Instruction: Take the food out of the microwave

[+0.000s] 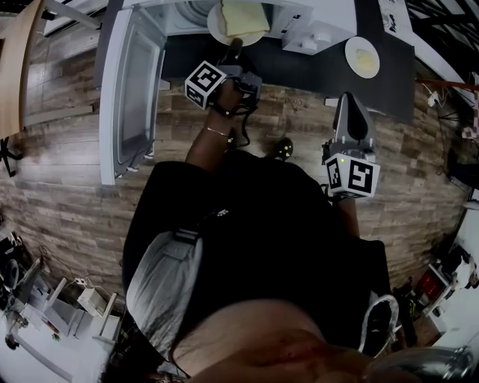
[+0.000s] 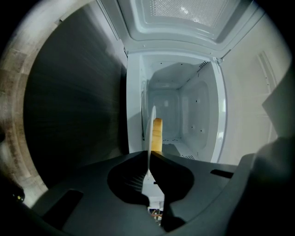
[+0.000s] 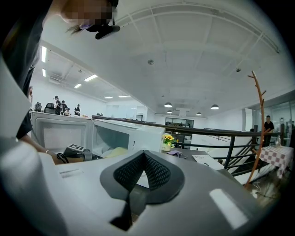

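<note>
The white microwave (image 2: 184, 106) stands open, its door (image 1: 135, 90) swung out to the left. A white plate (image 1: 217, 26) carrying a pale yellow slice of bread (image 1: 241, 16) sits at the microwave's mouth. My left gripper (image 1: 234, 46) is shut on the plate's near rim. In the left gripper view the plate (image 2: 150, 129) shows edge-on between the closed jaws of the left gripper (image 2: 150, 154), with the bread (image 2: 157, 133) just right of it. My right gripper (image 1: 350, 101) hangs back at the right, shut and empty. The right gripper (image 3: 144, 154) looks past the microwave (image 3: 120, 136).
A second white plate (image 1: 362, 57) with something pale on it lies on the dark counter (image 1: 299, 71) to the right of the microwave. A small pot of yellow flowers (image 3: 169, 140) and papers sit on a table beyond. A black railing (image 3: 221, 133) runs behind.
</note>
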`<act>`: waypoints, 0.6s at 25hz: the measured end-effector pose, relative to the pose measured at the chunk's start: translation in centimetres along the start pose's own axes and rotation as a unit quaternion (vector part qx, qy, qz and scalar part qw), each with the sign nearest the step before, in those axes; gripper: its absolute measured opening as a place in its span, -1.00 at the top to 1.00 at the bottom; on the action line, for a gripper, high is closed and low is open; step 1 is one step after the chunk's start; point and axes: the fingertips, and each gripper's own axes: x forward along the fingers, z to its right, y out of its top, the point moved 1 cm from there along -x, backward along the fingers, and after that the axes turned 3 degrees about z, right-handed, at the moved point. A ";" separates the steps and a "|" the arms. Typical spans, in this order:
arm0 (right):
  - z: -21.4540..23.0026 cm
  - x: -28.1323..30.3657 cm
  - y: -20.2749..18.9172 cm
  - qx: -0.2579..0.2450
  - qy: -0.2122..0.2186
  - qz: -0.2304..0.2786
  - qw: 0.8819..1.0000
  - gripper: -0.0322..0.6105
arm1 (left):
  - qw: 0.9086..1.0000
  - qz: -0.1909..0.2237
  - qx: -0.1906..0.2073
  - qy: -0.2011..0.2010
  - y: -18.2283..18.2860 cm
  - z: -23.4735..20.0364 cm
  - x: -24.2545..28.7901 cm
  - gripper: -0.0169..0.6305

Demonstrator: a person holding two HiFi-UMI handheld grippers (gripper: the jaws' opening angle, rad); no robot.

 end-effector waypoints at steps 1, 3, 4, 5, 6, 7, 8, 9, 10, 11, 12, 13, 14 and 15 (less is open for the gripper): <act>-0.1 -0.1 0.0 0.001 0.001 0.000 1.000 0.89 | 1.000 0.000 0.000 0.000 0.0 0.0 -0.2 0.90; -0.2 -0.1 -0.1 0.001 0.003 0.000 1.000 0.89 | 1.000 0.000 0.000 -0.002 0.0 0.1 -0.7 0.90; -0.2 -0.1 -0.2 0.001 0.005 0.001 1.000 0.89 | 1.000 0.000 0.001 -0.003 0.0 0.2 -0.8 0.90; -0.3 -0.1 -0.2 0.002 0.007 0.002 1.000 0.89 | 1.000 0.001 0.003 -0.004 0.0 0.3 -1.0 0.90; -0.3 -0.1 -0.2 0.002 0.008 0.003 1.000 0.89 | 1.000 0.001 0.005 -0.006 0.0 0.4 -1.2 0.90; -0.4 -0.2 -0.2 0.003 0.010 0.004 1.000 0.89 | 1.000 0.002 0.006 -0.007 0.0 0.6 -1.5 0.90; -0.4 -0.4 -0.1 0.003 0.012 0.006 1.000 0.89 | 1.000 0.003 0.006 -0.009 -0.1 0.8 -1.8 0.90; -0.4 -0.6 -0.1 0.004 0.014 0.007 1.000 0.90 | 1.000 0.005 0.006 -0.010 -0.3 1.0 -2.2 0.90; -0.4 -0.7 -0.1 0.005 0.016 0.009 1.000 0.89 | 1.000 0.006 0.006 -0.011 -0.4 1.1 -2.6 0.90; -0.5 -0.8 -0.1 0.006 0.018 0.010 1.000 0.89 | 1.000 0.006 0.008 -0.013 -0.4 1.3 -2.9 0.90; -0.6 -0.8 -0.1 0.007 0.021 0.011 1.000 0.89 | 1.000 0.007 0.010 -0.014 -0.3 1.4 -3.3 0.90; -0.7 -0.8 -0.2 0.008 0.023 0.012 1.000 0.89 | 1.000 0.008 0.012 -0.015 -0.3 1.5 -3.6 0.90; -0.7 -0.9 -0.2 0.009 0.026 0.013 1.000 0.89 | 1.000 0.010 0.012 -0.015 -0.3 1.6 -4.0 0.90; -0.8 -1.0 -0.3 0.010 0.029 0.014 0.999 0.89 | 1.000 0.011 0.012 -0.015 -0.3 1.7 -4.4 0.90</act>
